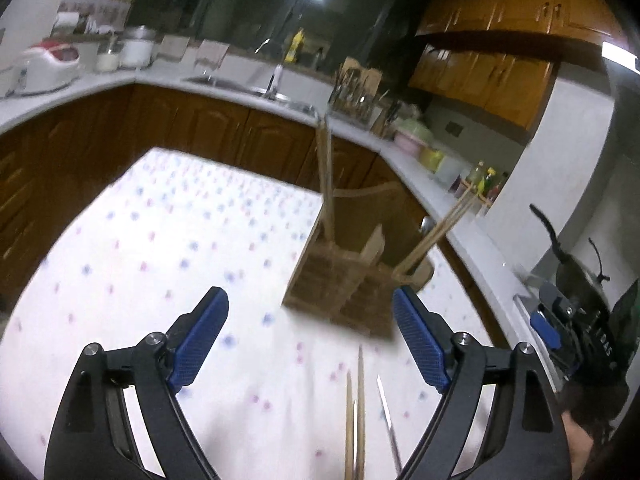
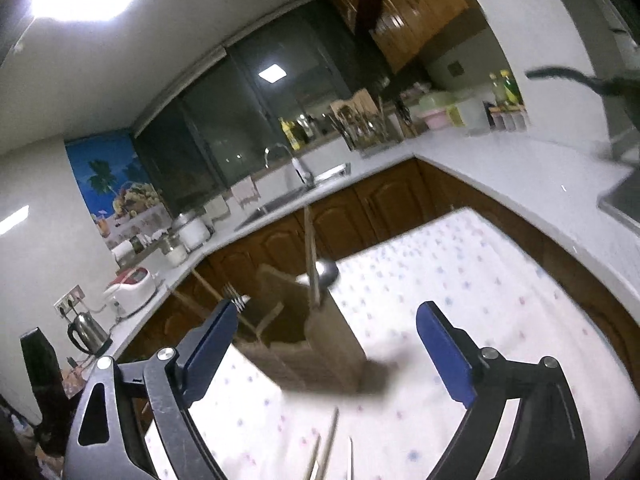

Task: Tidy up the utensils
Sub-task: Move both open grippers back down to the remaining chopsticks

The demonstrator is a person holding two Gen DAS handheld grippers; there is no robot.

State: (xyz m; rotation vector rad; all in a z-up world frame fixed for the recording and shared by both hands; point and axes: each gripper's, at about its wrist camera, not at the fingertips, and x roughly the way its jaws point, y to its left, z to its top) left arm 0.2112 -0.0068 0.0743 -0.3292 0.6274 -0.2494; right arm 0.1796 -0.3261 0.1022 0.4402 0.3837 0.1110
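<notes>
Table: covered by a dotted white cloth [image 1: 168, 240], under both grippers.
Holder: wooden utensil holder [image 1: 340, 280] standing on the cloth, upright chopsticks [image 1: 326, 184] in its compartments, a spoon [image 2: 326, 272] and a fork [image 2: 236, 298] too.
Left gripper [image 1: 310, 340]: jaws spread wide, nothing between them.
Right gripper [image 2: 326, 354]: likewise released, empty.
Loose chopsticks [image 1: 356, 420]: lying on the cloth near the camera, beside a thin metal utensil [image 1: 386, 412].
Handling: probably light, stiff, thin and prone to roll; pinch mid-shaft, across the pair.
</notes>
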